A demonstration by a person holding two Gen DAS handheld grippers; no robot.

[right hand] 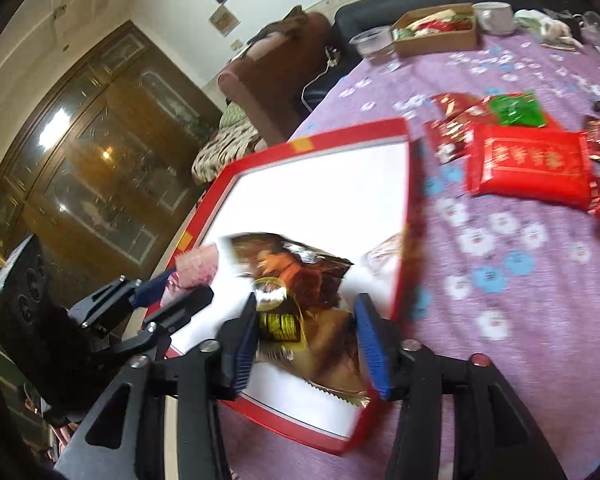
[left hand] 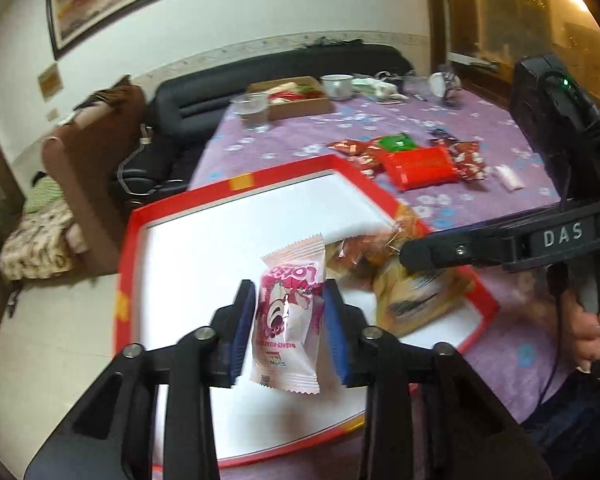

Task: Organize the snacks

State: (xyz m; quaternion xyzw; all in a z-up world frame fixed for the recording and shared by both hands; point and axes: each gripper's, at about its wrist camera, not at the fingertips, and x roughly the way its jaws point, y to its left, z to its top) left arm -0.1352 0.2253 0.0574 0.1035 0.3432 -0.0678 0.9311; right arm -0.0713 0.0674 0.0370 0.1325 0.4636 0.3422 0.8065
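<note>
A red-rimmed white tray [left hand: 236, 184] [right hand: 340, 132] lies on the purple flowered tablecloth. My left gripper [left hand: 290, 320] [right hand: 180, 292] hangs over the tray's left part, shut on a pink and white snack packet [left hand: 292, 308] [right hand: 198, 270] that stands upright between the blue pads. Over the tray's near right part, my right gripper [right hand: 306, 336] is shut on a brown and gold snack bag [right hand: 300, 300] [left hand: 412, 292], blurred in both views. A clear-wrapped orange snack [left hand: 360, 252] lies inside the tray by its right rim. In the left wrist view one black right finger [left hand: 432, 256] reaches in from the right.
Beyond the tray a large red packet [left hand: 420, 168] [right hand: 528, 164], a green packet [left hand: 396, 142] [right hand: 516, 110] and several small red wrappers lie loose. At the table's far end stand a cardboard box [left hand: 296, 98] [right hand: 436, 32], a plastic cup [left hand: 254, 110] and a white bowl [left hand: 338, 84]. Sofas line the table's left.
</note>
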